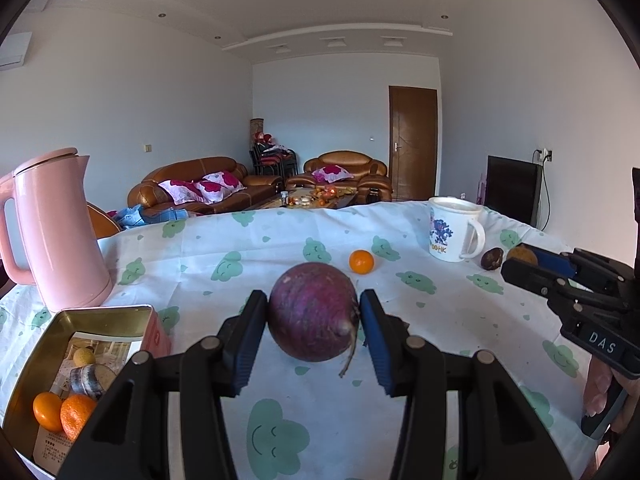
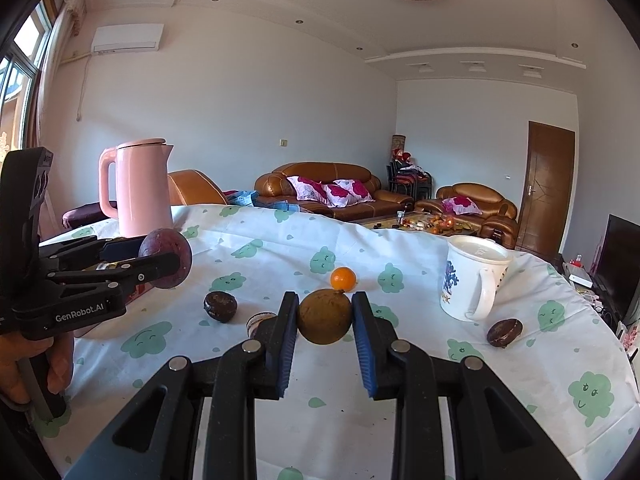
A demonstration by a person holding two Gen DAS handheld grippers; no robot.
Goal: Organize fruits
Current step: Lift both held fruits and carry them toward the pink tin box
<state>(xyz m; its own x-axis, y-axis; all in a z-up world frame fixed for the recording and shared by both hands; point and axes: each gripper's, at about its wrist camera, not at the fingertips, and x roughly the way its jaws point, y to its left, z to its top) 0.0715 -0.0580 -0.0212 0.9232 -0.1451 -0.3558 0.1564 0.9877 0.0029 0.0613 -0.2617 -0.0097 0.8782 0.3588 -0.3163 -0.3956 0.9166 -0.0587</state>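
Note:
My left gripper (image 1: 314, 312) is shut on a large purple fruit (image 1: 313, 311) with a dry stem, held above the tablecloth; it also shows in the right wrist view (image 2: 166, 258). My right gripper (image 2: 325, 316) is shut on a round brown fruit (image 2: 325, 316), seen in the left wrist view (image 1: 522, 256) too. A small orange (image 1: 361, 261) (image 2: 343, 278) lies mid-table. A gold tin box (image 1: 36, 360) at lower left holds two oranges (image 1: 60, 414), a yellowish fruit and a jar. Dark wrinkled fruits (image 2: 220, 306) (image 2: 504, 332) lie on the cloth.
A pink kettle (image 1: 56, 232) stands at the left behind the tin. A white printed mug (image 1: 454, 229) (image 2: 474, 280) stands at the right. A small jar (image 2: 258, 322) lies beside my right gripper's left finger. The table edge curves away at the right.

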